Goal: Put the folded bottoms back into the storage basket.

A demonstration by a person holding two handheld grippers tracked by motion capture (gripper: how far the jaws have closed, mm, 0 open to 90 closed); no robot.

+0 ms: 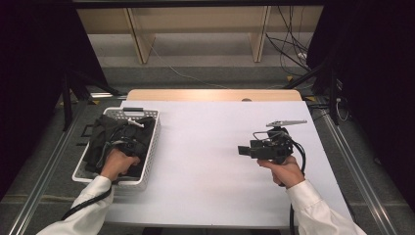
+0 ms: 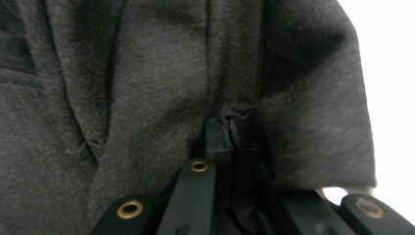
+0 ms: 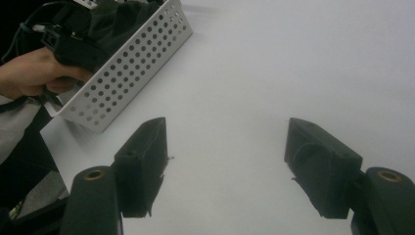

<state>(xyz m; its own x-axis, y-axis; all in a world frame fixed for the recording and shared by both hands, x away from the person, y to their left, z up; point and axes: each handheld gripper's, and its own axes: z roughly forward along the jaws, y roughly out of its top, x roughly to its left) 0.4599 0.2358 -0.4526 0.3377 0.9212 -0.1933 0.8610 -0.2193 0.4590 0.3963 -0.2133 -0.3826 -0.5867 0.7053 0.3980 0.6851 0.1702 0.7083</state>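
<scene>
A dark grey garment lies bunched in a white perforated basket at the table's left. My left gripper reaches down into that basket. In the left gripper view the jaws stand pressed together with a fold of the dark grey garment pinched at the left gripper tips. Over the right half of the table hovers my right gripper, pointing left. The right gripper is open, jaws wide apart, with bare white table between them.
The white table has a wooden strip along its far edge. In the right gripper view, the basket sits at upper left with the other hand beside it. Wooden shelving legs and cables stand behind the table.
</scene>
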